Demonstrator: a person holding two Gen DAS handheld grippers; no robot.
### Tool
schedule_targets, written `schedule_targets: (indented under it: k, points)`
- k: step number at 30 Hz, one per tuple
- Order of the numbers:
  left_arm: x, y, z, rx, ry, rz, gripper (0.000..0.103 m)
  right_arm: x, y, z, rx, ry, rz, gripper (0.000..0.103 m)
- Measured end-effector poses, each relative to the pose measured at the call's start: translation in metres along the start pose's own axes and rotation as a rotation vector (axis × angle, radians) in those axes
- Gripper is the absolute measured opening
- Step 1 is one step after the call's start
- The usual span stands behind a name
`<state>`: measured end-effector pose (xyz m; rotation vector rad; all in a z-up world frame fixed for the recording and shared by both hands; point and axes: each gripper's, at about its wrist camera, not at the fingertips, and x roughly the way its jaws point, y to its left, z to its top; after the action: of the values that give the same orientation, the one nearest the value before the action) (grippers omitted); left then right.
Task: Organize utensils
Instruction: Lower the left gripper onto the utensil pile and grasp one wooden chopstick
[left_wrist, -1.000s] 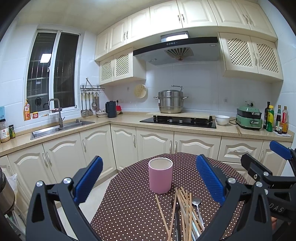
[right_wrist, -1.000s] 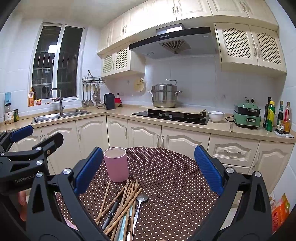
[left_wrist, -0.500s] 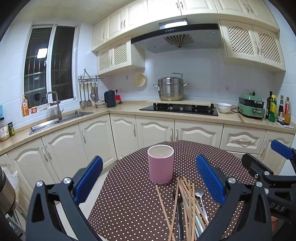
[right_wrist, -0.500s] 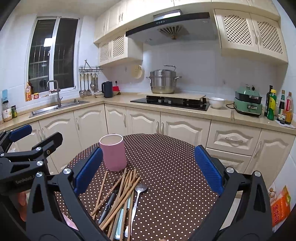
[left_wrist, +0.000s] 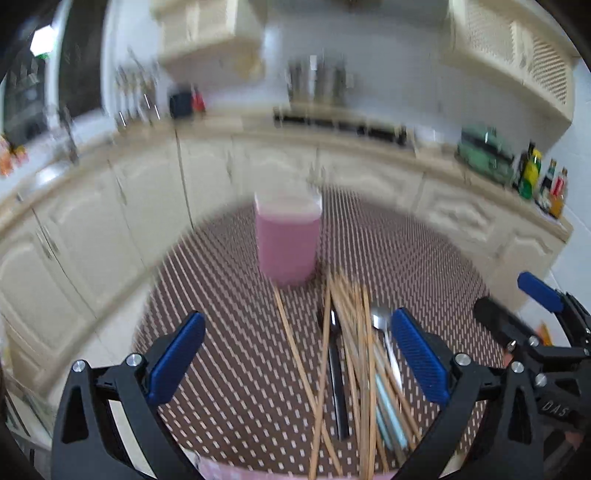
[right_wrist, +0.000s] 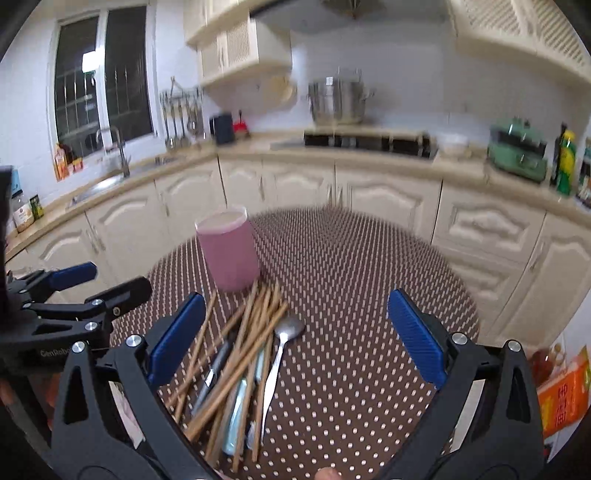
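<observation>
A pink cup (left_wrist: 287, 243) stands upright on the brown dotted tablecloth (left_wrist: 229, 332); it also shows in the right wrist view (right_wrist: 229, 254). In front of it lies a heap of wooden chopsticks (left_wrist: 354, 354) with a steel spoon (left_wrist: 382, 325) and a black-handled utensil (left_wrist: 336, 373). The right wrist view shows the chopsticks (right_wrist: 240, 350) and spoon (right_wrist: 280, 350) too. My left gripper (left_wrist: 299, 354) is open and empty above the heap. My right gripper (right_wrist: 295, 339) is open and empty over the heap's right side.
The round table (right_wrist: 369, 295) stands in a kitchen with cream cabinets (right_wrist: 388, 199) behind. A counter carries a sink (right_wrist: 110, 181), a hob with a steel pot (right_wrist: 338, 99), a green appliance (right_wrist: 517, 151) and bottles (right_wrist: 565, 162).
Both grippers have tilted downward and moved closer to the table, so the cup and utensil heap sit higher and larger in view. The left view is motion-blurred. Jaws stay open.
</observation>
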<state>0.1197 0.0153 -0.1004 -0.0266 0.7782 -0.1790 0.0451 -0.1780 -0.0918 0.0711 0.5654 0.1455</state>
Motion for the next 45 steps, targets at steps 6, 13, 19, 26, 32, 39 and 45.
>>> schedule_targets:
  k: [6,13,19,26,32,39,45]
  points:
    - [0.060,0.018,-0.014,-0.050,0.214,-0.063,0.098,0.031,-0.010,-0.019,0.000,0.147,-0.056,0.097]
    - [0.094,0.015,-0.027,-0.015,0.348,-0.084,0.073,0.048,-0.017,-0.031,-0.003,0.217,-0.072,0.097]
    - [0.119,-0.013,-0.026,0.091,0.348,-0.041,0.060,0.056,-0.021,-0.037,0.001,0.241,-0.068,0.097]
    - [0.148,-0.024,-0.015,0.082,0.389,-0.052,0.006,0.068,-0.028,-0.036,0.026,0.293,-0.037,0.097]
    - [0.153,-0.018,-0.014,0.030,0.368,-0.071,0.006,0.095,-0.029,-0.026,0.047,0.381,0.025,0.096]
    - [0.116,0.012,-0.015,-0.036,0.307,-0.136,0.005,0.131,-0.014,-0.019,0.032,0.503,0.083,0.074]
    - [0.107,0.050,-0.019,-0.101,0.293,-0.129,0.005,0.151,0.002,-0.011,-0.021,0.566,0.074,0.050]
